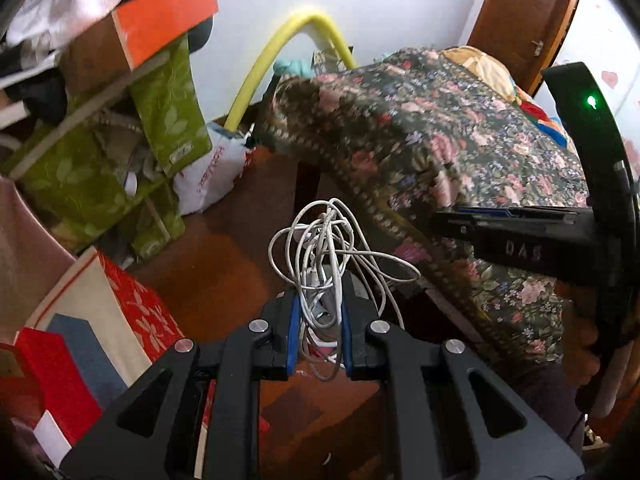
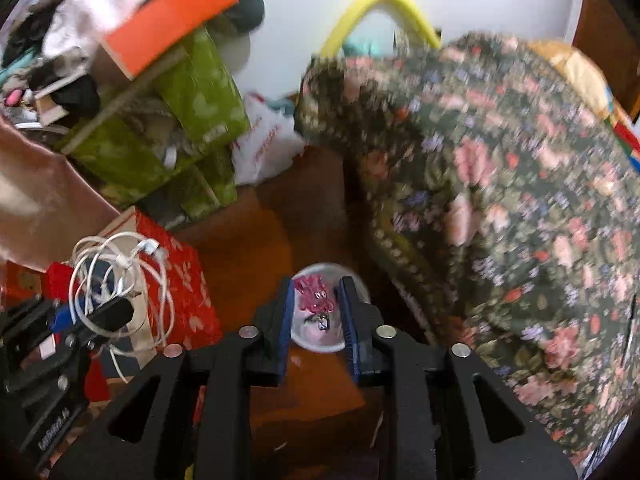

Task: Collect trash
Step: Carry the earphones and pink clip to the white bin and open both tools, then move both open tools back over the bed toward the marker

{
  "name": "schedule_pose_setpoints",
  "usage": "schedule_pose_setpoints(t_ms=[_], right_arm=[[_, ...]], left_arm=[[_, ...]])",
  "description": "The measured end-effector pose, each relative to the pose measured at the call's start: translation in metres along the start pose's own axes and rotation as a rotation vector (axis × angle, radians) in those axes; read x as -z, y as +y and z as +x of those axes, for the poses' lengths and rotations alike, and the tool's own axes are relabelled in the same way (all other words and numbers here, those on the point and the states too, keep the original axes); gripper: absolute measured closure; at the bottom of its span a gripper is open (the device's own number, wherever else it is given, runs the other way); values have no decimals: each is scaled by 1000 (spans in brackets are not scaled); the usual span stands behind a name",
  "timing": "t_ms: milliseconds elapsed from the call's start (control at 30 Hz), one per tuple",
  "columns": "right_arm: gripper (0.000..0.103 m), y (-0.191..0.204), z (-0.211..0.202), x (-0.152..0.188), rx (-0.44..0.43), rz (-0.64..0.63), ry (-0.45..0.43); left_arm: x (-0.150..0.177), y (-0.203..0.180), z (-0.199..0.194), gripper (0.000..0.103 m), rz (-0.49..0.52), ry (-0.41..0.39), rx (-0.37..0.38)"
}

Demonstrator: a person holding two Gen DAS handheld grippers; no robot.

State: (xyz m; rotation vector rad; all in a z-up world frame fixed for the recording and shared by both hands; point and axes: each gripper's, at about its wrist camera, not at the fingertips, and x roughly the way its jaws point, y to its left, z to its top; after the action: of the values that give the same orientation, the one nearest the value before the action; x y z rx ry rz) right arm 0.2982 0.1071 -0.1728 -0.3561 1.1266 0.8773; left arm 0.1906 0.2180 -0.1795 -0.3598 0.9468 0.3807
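Boxes (image 1: 80,184) in green and red sit piled on the left. Next, the left gripper (image 1: 319,300) squeezes a bundle of white cord (image 1: 332,248) above the brown floor (image 1: 224,264). Then the right gripper (image 2: 316,304) has a clear tub (image 2: 320,336) of pink bits between its fingers; whether they press it is unclear. A flowery blanket (image 2: 520,200) covers the bed on the right.

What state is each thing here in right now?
White cable bundle: tangled, clamped in the left gripper.
Clear round container: between the right gripper's fingers; whether gripped is unclear.
Floral blanket: draped over the bed.
Wooden door: shut.
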Motion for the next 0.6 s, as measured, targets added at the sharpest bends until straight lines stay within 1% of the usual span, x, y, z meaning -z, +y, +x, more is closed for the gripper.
schedule_pose_setpoints(t_ms=[67,100,133,300,400,433,467,533,600], right_arm=[[69,-5,10,-2,-43,48,28],[66,-7,12,-2,-48,62,35],[66,-9,14,-2,-46,71,41],[65,-18,3,5,15,49,25],[65,-24,-11,11,50,27,-5],[65,-26,-17,12,63,20,-19],[65,-28,-21,12,70,15,-30],[65,-31,-34,16,92,1,-64],[65,-33,-43,18,116,-12,-96]], left_arm=[[1,2,9,87,-9,16,6],[2,3,11,87,-12,22,11],[1,2,15,87,-16,30,19],[-6,-12,46,87,-12,99,60],[-15,-25,60,87,0,123,75],[-18,-29,65,84,4,132,82],[-21,-33,69,73,10,141,84],[-27,-39,74,59,20,155,66],[-31,-45,72,59,31,141,41]])
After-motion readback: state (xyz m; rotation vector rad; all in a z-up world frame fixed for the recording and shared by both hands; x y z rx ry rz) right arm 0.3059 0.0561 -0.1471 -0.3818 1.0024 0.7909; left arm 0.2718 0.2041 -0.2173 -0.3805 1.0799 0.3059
